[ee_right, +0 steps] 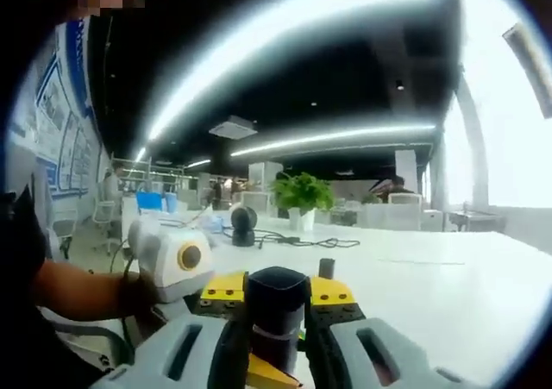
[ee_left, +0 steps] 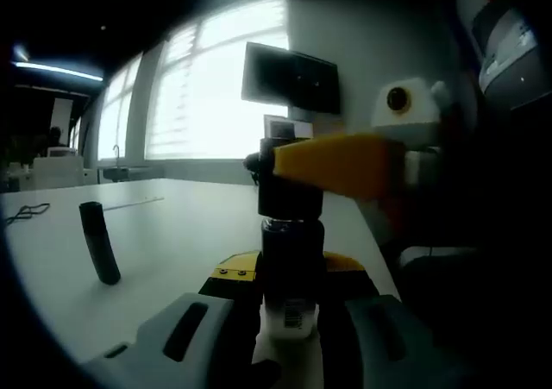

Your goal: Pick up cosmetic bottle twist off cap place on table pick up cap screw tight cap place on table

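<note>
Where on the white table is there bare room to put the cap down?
The table is bare between the black tube and the bottle, and behind the tube toward the window. In the right gripper view, the table is open on the right of the cap, before the cable and plant. It is crowded around both grippers.

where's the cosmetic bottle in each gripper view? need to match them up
Left gripper view: cosmetic bottle stands upright at centre-bottom between this view's jaws, its cap pinched by the right gripper coming in from the right.
Right gripper view: bottom centre, dark cap end-on between this view's jaws.
Shared landmark: the white table.
</note>
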{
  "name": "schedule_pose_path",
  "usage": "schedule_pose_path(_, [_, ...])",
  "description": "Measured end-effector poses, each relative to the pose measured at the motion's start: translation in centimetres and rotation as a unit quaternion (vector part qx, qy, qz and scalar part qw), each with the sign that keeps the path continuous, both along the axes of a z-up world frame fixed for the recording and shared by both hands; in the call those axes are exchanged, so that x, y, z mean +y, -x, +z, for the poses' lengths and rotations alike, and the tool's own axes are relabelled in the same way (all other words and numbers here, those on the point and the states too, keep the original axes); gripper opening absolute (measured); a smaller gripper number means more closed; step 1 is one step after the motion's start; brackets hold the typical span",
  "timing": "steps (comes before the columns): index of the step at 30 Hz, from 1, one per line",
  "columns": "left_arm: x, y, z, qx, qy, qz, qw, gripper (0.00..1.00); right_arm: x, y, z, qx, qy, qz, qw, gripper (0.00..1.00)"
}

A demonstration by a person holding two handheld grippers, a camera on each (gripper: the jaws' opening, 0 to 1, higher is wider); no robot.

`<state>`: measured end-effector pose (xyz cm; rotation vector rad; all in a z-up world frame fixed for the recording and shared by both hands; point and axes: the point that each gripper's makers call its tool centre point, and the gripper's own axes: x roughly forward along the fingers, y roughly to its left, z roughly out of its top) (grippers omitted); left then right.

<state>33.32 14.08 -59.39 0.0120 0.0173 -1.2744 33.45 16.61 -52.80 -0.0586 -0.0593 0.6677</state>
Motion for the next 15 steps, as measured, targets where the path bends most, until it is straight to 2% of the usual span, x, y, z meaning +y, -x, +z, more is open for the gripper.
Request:
schedule_pose_path(7, [-0.05,0.03,0.01,-0.002,-0.001,0.0,1.0,0.14,0.1,0.03,0.02,-0.004,-0.001,0.058,0.9983,0.17])
schedule_pose_path(11, [-0.08,0.07,0.0,-0.002,-0.001,-0.001,1.0,0.14,0.52,0.24,-0.05,0.005,0.005,0.112,0.9937,0.17])
schedule_pose_path(15, [-0.11,0.19,0.0,-0.001,-0.001,-0.001,1.0,0.14,0.67,0.03,-0.09,0.01,0.011,0.144,0.9895,0.17])
